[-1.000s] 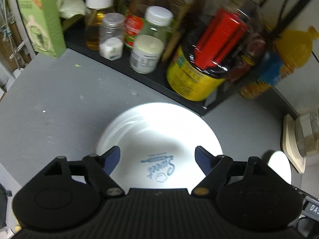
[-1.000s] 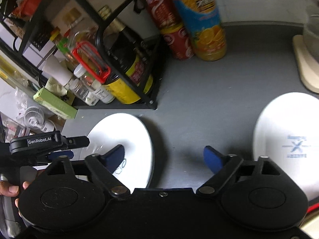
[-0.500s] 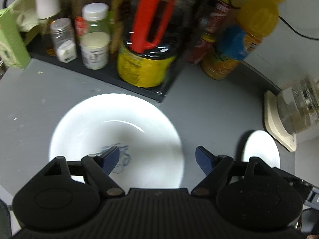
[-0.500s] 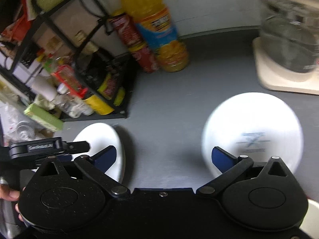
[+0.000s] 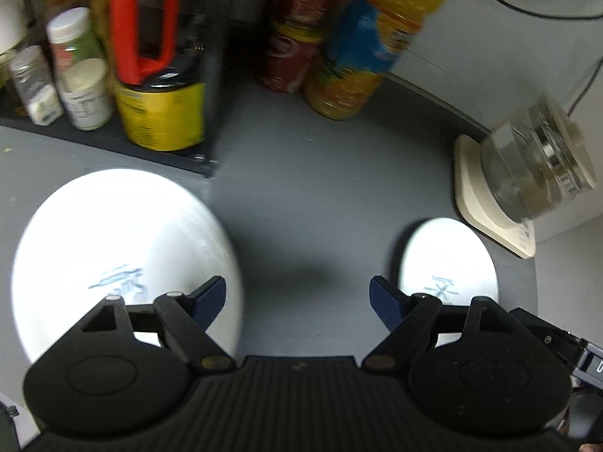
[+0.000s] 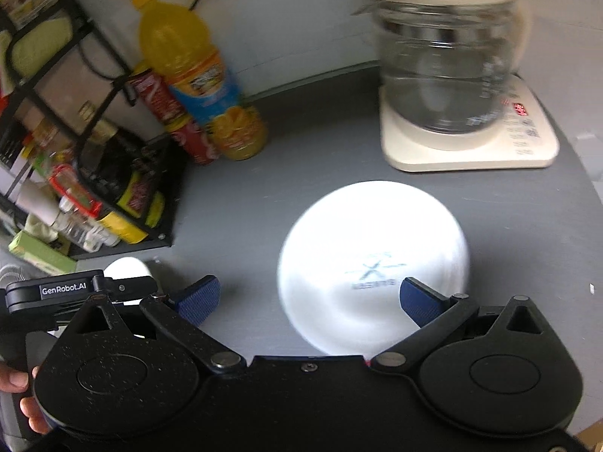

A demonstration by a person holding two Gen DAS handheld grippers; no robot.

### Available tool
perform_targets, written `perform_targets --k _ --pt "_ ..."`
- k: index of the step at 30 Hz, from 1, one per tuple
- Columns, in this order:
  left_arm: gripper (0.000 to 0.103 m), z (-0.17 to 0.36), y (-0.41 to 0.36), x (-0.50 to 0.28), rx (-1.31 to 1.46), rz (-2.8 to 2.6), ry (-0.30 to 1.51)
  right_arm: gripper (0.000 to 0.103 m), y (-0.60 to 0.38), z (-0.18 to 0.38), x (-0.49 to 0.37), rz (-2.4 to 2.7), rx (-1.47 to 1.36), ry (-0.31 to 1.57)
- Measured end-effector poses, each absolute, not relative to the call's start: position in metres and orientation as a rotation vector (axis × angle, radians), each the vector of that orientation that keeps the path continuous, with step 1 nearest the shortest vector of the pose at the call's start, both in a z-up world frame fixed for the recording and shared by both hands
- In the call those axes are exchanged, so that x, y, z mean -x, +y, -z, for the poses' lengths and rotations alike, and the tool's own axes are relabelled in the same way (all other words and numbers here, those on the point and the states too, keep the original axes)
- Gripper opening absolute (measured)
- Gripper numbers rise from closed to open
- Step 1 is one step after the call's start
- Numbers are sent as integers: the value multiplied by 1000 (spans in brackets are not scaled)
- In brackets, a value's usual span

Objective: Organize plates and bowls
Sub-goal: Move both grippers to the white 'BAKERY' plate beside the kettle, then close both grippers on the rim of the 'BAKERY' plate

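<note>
A large white plate [image 5: 120,256] with blue writing lies on the grey table [image 5: 301,207] at the left of the left wrist view. A smaller white dish [image 5: 448,260] with a blue mark lies to the right. My left gripper [image 5: 297,293] hovers open above the bare table between them, holding nothing. In the right wrist view the smaller dish [image 6: 373,256] lies just ahead. My right gripper [image 6: 309,297] stands wide open above it, with one fingertip [image 6: 418,297] over the dish's near edge. Only a sliver of the large plate [image 6: 128,265] shows there, behind the left gripper's body [image 6: 75,290].
A black rack [image 5: 113,150] of jars and bottles stands at the back left. Beside it are red cans [image 5: 290,56] and an orange drink bottle [image 6: 199,75]. A glass kettle [image 6: 444,67] sits on its cream base at the back right. Fingers of a hand [image 6: 22,395] show at the lower left.
Both views have swung to the right. The large plate slid to the left of the left wrist view; the smaller dish came to the middle of the right wrist view. The right jaws widened.
</note>
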State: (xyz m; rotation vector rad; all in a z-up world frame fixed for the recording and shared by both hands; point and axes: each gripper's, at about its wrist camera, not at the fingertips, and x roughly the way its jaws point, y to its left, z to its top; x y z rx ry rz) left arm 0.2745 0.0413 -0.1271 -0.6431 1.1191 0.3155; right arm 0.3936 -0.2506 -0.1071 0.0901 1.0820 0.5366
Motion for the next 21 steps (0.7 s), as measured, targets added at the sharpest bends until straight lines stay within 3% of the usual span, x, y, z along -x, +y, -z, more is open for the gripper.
perform_targets --k 7,21 --pt "82 135 21 -296 655 -267 1119 101 -278 112 -403 -447 -96 1086" --pt "78 171 -17 -337 686 -194 1173 75 -317 139 -437 -354 -201 1202"
